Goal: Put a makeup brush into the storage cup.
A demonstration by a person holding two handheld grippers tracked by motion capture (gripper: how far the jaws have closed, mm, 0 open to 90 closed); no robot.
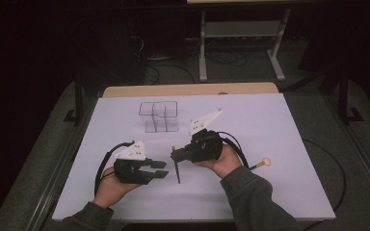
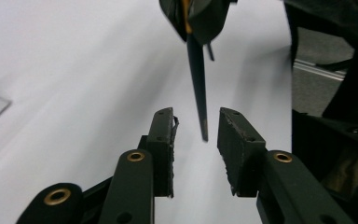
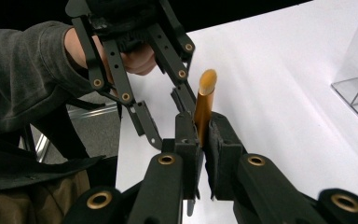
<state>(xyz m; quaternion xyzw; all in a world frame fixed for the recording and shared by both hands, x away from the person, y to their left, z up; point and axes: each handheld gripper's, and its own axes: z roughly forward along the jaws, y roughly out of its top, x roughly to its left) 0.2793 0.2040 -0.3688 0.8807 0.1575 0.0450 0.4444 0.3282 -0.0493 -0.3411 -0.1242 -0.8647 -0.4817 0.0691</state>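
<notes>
Right hand-held gripper (image 1: 174,155) is clamped on the gold upper end of a slim dark brush (image 1: 177,169). Its long axis hangs near-vertical, gold tip up, dark pointed end down, close over the white worktop (image 1: 270,125); contact with it cannot be told.

Left hand-held gripper (image 1: 161,168) sits just to the left, jaws apart and touching nothing, pointed across at the brush. In the left gripper view the brush's lower end (image 2: 199,84) hangs just beyond the gap between the pads (image 2: 164,149).

Judgement: any handover turns on this alignment. The clear divided organiser (image 1: 158,116) stands well behind.
</notes>
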